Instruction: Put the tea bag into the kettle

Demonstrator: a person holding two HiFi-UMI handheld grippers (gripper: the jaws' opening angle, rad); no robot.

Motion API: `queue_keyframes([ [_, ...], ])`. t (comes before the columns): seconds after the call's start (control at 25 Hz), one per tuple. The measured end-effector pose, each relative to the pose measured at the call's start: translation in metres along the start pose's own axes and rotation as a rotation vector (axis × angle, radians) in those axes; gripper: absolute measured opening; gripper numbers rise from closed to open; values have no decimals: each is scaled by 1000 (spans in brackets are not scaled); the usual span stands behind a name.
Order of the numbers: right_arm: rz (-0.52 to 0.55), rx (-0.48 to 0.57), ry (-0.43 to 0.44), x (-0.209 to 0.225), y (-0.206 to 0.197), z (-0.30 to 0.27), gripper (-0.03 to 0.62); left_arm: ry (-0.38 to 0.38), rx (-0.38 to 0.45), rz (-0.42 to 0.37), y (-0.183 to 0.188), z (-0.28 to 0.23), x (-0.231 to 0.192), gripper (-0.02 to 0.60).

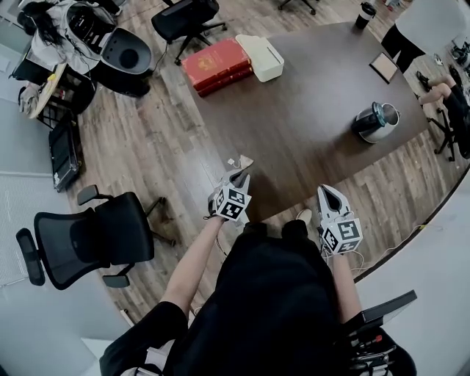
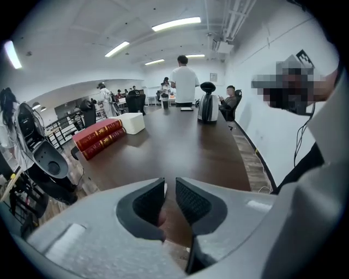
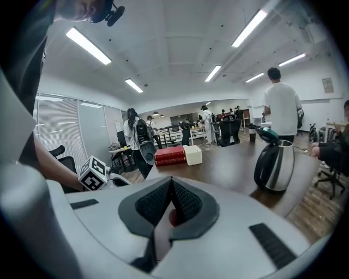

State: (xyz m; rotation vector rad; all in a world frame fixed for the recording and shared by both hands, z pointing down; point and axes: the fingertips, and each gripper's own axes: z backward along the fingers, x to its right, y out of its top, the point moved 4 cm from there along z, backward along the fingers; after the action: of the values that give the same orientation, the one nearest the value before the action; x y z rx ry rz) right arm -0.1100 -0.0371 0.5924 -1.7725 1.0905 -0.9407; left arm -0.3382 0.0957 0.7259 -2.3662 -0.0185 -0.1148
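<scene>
The steel kettle stands on the dark table at the right, its lid up. My right gripper hovers at the table's near edge. It is shut on the tea bag, a pale paper strip that hangs back from its pads. My left gripper is just left of the table's near corner, over the floor. Its jaws stand a little apart. A pale scrap shows at its tips, seen as a thin white sliver against the left pad and not pinched.
Red books and a white box lie at the table's far left corner. A dark cup and a flat frame sit at the far end. A black office chair stands on the wooden floor at my left. People stand and sit beyond the table.
</scene>
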Motion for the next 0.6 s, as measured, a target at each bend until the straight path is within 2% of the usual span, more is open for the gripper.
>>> queue_keyframes([
  [0.16,-16,8,-23,3,-4,7,6,-17,-73,-4,-12,-21,-2,77],
  [0.32,-30,10,-46,6,-9,14,6,-42,-157,46,-30,-43,-7,137],
  [0.44,-39,6,-58,10,-11,18,6,-46,-189,107,-41,-56,-12,137],
  [0.6,-50,8,-77,15,-12,22,6,-29,-198,119,-39,-65,-23,137],
])
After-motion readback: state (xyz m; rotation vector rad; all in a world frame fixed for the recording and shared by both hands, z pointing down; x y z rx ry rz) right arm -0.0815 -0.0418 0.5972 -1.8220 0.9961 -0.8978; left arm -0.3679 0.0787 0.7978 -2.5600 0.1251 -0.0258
